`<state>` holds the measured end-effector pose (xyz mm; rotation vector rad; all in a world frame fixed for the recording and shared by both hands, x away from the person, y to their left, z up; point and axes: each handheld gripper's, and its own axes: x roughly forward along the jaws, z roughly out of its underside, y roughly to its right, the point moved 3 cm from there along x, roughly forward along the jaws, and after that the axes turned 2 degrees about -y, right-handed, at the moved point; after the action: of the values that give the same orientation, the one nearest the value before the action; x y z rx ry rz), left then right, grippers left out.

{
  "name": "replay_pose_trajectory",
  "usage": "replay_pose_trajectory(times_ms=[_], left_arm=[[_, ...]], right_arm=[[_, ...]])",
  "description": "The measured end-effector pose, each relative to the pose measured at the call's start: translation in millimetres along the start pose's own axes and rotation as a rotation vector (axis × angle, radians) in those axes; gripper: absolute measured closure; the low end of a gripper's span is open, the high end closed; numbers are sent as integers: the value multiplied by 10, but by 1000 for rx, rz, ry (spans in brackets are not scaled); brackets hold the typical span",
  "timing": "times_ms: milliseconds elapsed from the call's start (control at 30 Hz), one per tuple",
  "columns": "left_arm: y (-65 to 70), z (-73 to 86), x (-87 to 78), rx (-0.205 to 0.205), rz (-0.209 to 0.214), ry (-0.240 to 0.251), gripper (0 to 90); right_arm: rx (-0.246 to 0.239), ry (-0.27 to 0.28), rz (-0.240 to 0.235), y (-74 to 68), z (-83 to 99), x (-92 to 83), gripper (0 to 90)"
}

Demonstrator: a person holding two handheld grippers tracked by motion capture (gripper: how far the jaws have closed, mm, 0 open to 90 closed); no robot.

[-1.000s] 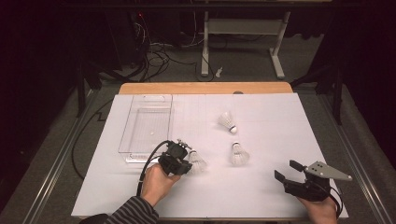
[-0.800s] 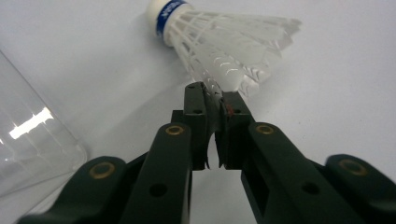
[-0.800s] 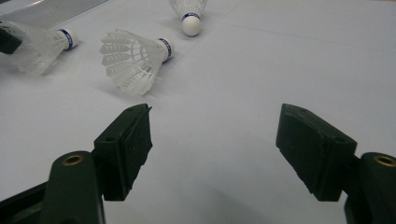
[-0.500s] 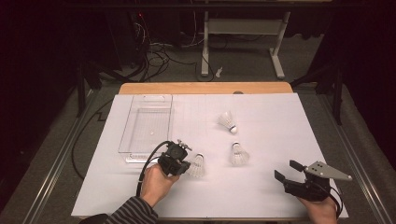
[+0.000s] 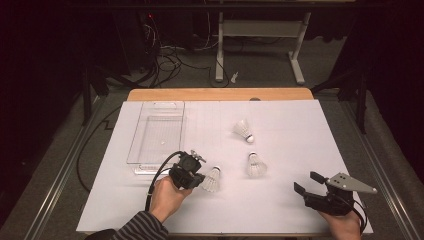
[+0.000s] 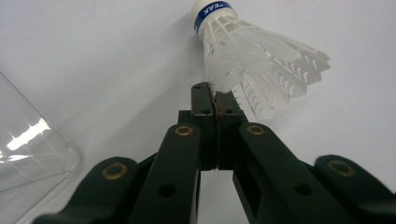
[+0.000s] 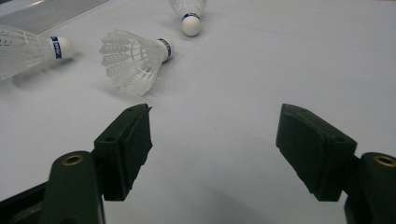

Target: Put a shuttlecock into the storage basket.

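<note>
Reading left to right across the table:
Clear tray [image 5: 156, 131]: lying open-topped at far left on the white table [image 5: 300, 210], probably to receive shuttlecocks.
Left tongs [image 5: 200, 176]: just closed, pinched on the feather skirt of the nearest shuttlecock [image 6: 252, 60], cork pointing away; skirt chosen as thin enough to clamp.
Loose shuttlecocks [image 5: 256, 165]: lying mid-table, well apart, untouched.
Right tongs [image 7: 215, 149]: spread wide, nothing between, resting near the front right edge.

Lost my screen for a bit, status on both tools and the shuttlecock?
Left tool shut on nearest shuttlecock's feather edge. Right tool open, idle. Clear tray beside it, path unobstructed.
</note>
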<state>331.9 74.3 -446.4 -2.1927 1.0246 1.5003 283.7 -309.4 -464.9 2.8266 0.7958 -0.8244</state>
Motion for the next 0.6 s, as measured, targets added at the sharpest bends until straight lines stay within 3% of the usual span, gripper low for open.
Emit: replay_pose_trajectory(times_ms=[300,600], left_arm=[[35,6,-75,15,1,20,895],[47,8,-144,15,28,40,895]], right_arm=[[-1,0,1,-3,-1,-1,273],[-3,1,1,-3,-2,-1,273]])
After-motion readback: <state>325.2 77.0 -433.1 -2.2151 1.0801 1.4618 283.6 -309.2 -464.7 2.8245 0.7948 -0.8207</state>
